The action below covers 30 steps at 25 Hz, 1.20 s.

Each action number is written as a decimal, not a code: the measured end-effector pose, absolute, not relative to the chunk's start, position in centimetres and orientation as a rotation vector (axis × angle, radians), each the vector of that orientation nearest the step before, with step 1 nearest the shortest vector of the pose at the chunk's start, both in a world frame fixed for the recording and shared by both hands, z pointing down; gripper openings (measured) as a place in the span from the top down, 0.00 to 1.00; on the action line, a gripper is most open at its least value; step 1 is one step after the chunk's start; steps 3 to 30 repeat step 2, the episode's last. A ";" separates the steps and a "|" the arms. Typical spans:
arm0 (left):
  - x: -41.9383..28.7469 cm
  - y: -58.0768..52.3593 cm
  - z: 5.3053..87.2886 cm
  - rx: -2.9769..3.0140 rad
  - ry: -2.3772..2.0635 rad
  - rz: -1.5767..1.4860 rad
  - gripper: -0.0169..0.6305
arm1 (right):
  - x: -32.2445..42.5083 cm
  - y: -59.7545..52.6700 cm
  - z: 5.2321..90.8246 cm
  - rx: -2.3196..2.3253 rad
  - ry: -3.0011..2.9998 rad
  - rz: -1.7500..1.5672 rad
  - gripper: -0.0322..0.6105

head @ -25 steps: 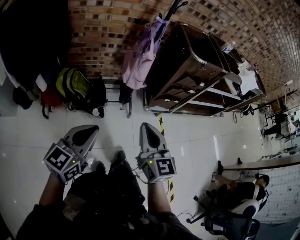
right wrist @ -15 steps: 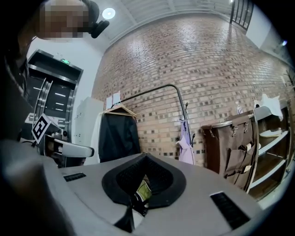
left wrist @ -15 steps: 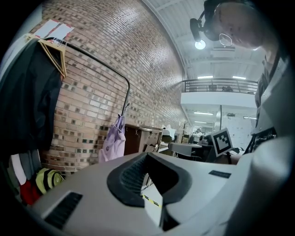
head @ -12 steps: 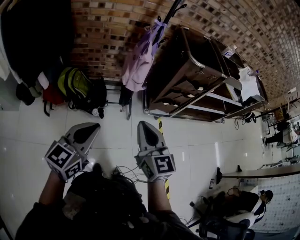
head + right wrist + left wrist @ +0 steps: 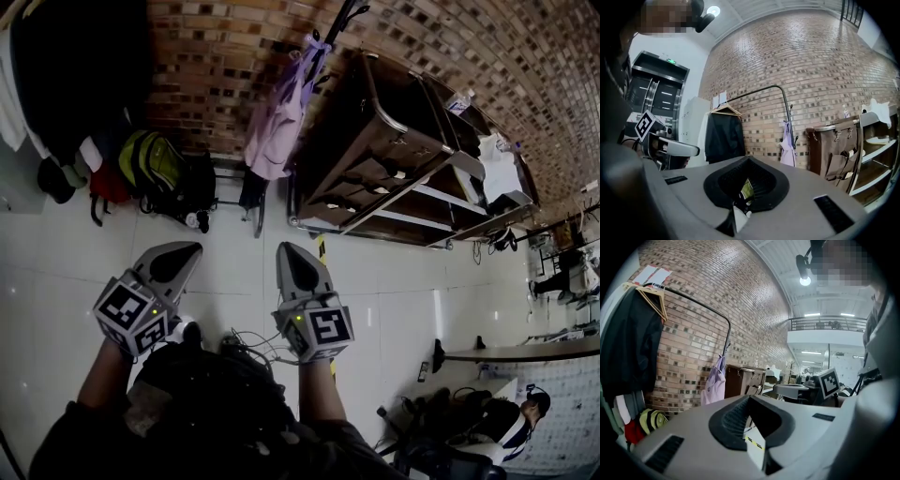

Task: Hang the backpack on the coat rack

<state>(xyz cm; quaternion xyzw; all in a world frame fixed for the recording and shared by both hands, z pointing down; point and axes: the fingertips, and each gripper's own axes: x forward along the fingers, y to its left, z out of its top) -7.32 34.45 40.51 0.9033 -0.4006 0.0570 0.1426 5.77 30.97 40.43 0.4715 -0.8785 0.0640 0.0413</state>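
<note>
a brick wall [image 5: 216, 66] closes the far side of a pale tiled floor [image 5: 56, 281], with a dark wooden cart [image 5: 375, 141] at the far right. the step in hand looks like the approach, as nothing is picked up yet. the left gripper [image 5: 178, 258] and right gripper [image 5: 292, 258] hover side by side over the near floor, each with its fingers together and nothing between them. the backpack [image 5: 150, 167], green and yellow, sits on the floor at the far left, below the coat rack [image 5: 701, 305] and well apart from both grippers. next, i judge, they must close in on it, open, and take a strap or top loop. counted: two grippers, one green backpack, one red bag [image 5: 105, 187] beside it, one black coat [image 5: 75, 75], one lilac garment [image 5: 281, 122], one rack.
</note>
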 end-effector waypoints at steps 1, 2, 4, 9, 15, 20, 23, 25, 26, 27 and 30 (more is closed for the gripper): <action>-7.1 34.5 40.4 2.605 -1.160 0.162 0.95 | 5.9 31.1 40.4 1.439 -2.691 0.198 0.94; -6.9 34.5 40.3 2.605 -1.164 0.158 0.95 | 6.1 31.2 40.4 1.434 -2.692 0.200 0.94; -6.9 34.5 40.3 2.605 -1.164 0.158 0.95 | 6.1 31.2 40.4 1.434 -2.692 0.200 0.94; -6.9 34.5 40.3 2.605 -1.164 0.158 0.95 | 6.1 31.2 40.4 1.434 -2.692 0.200 0.94; -6.9 34.5 40.3 2.605 -1.164 0.158 0.95 | 6.1 31.2 40.4 1.434 -2.692 0.200 0.94; -6.9 34.5 40.3 2.605 -1.164 0.158 0.95 | 6.1 31.2 40.4 1.434 -2.692 0.200 0.94; -6.9 34.5 40.3 2.605 -1.164 0.158 0.95 | 6.1 31.2 40.4 1.434 -2.692 0.200 0.94; -6.9 34.5 40.3 2.605 -1.164 0.158 0.95 | 6.1 31.2 40.4 1.434 -2.692 0.200 0.94; -6.9 34.5 40.3 2.605 -1.164 0.158 0.95 | 6.1 31.2 40.4 1.434 -2.692 0.200 0.94; -6.9 34.5 40.3 2.605 -1.164 0.158 0.95 | 6.1 31.2 40.4 1.434 -2.692 0.200 0.94; -6.9 34.5 40.3 2.605 -1.164 0.158 0.95 | 6.1 31.2 40.4 1.434 -2.692 0.200 0.94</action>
